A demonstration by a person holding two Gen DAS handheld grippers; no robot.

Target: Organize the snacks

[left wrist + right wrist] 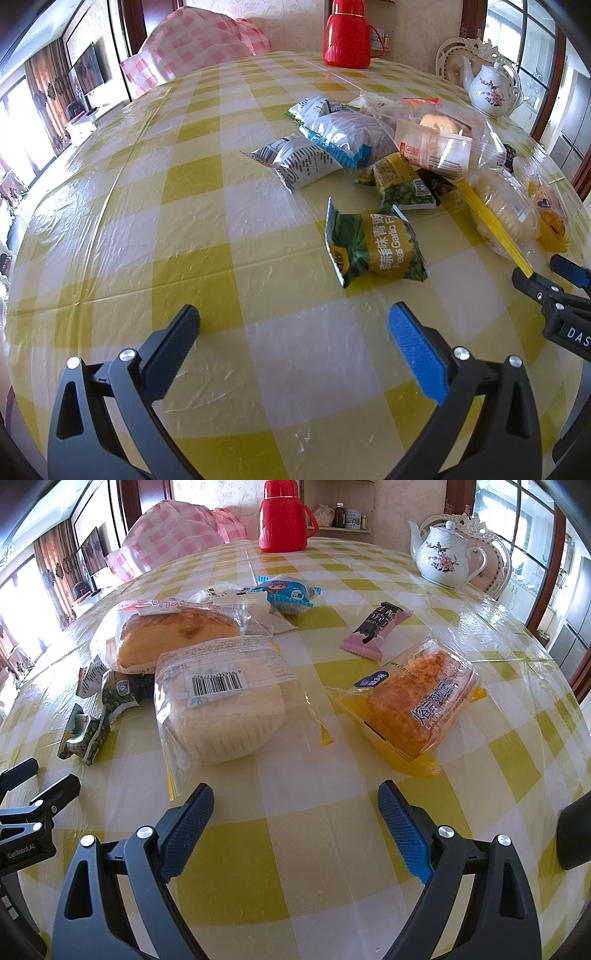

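Several packaged snacks lie on a yellow-checked table. In the left wrist view a green garlic-pea packet lies just ahead of my open, empty left gripper, with more packets behind it. In the right wrist view a pale cake in a clear bag and an orange pastry pack lie ahead of my open, empty right gripper. A brown bread pack, a pink bar and a blue cake pack lie further back. The right gripper also shows at the left view's right edge.
A red thermos stands at the table's far edge. A white teapot stands at the far right. A pink-checked bag sits at the far left. The left gripper shows at the right view's left edge.
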